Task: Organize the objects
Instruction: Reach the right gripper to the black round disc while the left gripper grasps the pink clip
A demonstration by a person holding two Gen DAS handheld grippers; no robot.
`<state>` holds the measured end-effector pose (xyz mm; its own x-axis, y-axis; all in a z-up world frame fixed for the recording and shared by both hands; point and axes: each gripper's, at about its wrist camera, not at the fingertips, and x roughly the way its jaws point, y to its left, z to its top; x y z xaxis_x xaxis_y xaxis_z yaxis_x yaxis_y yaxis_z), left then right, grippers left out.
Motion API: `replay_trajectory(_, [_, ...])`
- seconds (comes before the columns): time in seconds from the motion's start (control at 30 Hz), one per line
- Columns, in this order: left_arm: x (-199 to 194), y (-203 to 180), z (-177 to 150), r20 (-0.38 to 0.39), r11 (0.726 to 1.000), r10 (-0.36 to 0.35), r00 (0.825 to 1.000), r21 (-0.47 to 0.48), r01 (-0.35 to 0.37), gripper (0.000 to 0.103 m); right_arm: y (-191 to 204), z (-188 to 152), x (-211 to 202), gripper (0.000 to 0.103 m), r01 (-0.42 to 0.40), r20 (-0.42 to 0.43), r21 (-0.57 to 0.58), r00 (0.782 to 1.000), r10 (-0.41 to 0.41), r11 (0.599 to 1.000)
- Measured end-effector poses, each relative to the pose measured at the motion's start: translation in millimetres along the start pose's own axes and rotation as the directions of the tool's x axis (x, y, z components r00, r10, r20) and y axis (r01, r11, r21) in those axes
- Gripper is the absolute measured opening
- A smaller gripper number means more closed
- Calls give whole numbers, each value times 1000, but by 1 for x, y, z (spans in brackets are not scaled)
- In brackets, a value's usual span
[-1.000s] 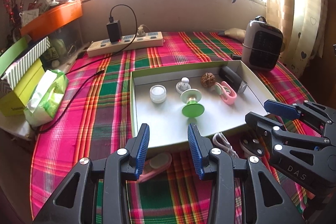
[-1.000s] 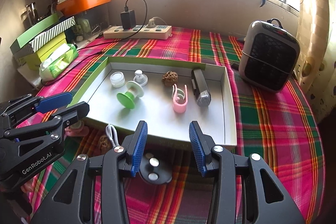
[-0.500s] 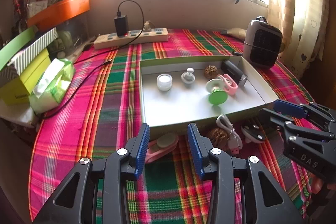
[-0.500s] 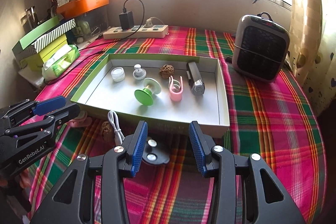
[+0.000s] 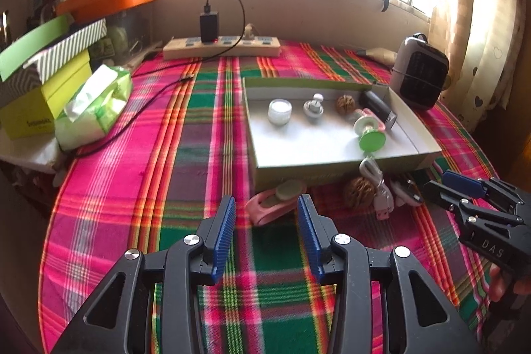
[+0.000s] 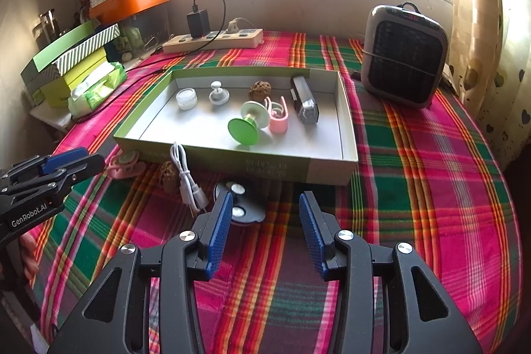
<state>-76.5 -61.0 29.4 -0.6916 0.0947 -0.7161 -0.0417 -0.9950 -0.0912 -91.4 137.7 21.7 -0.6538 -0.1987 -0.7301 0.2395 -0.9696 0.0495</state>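
I am holding my left gripper (image 5: 265,214) above the plaid tablecloth (image 5: 186,155), near its front edge, with the jaws opening and nothing between them. Just past its blue fingertips the pink clip (image 5: 273,203) is lying flat on the cloth, touching the front wall of the shallow tray (image 5: 332,170).

My right gripper (image 6: 264,214) is also pointing down at the cloth with its jaws opening and empty. The grey round piece with metal studs (image 6: 240,208) is sitting just beyond its left fingertip, close to the tray's front wall. Left of it the white cable (image 6: 186,175) is draped over the tray's front rim and down onto the cloth, beside a brown walnut (image 6: 167,175).

Inside the tray a small white jar (image 6: 186,98), a white knob (image 6: 219,93), a second walnut (image 6: 260,89), a green spool (image 6: 247,125), a pink holder (image 6: 277,118) and a dark cylinder (image 6: 303,103) are lying apart from one another, mostly toward the far wall.
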Motion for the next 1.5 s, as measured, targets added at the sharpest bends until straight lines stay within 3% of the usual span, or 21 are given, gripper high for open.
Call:
replay_trajectory(0.3, [6, 11, -11, -35, 1000, -7, 999, -26, 6, 40, 8, -5, 8, 49, -28, -23, -22, 999, 27, 999])
replay_trajectory(0.57, [12, 12, -11, -56, 997, -62, 997, -40, 60, 40, 15, -6, 17, 50, -34, -45, -48, 998, 32, 998])
replay_trajectory(1.3, [28, 5, -3, -68, 999, -33, 997, 20, 34, 43, 19, -3, 33, 51, 8, -79, -87, 997, -15, 996])
replay_trajectory(1.5, [32, 2, 0, -65, 998, -21, 998, 52, 24, 43, 20, 0, 35, 57, 25, -74, -105, 997, -33, 994])
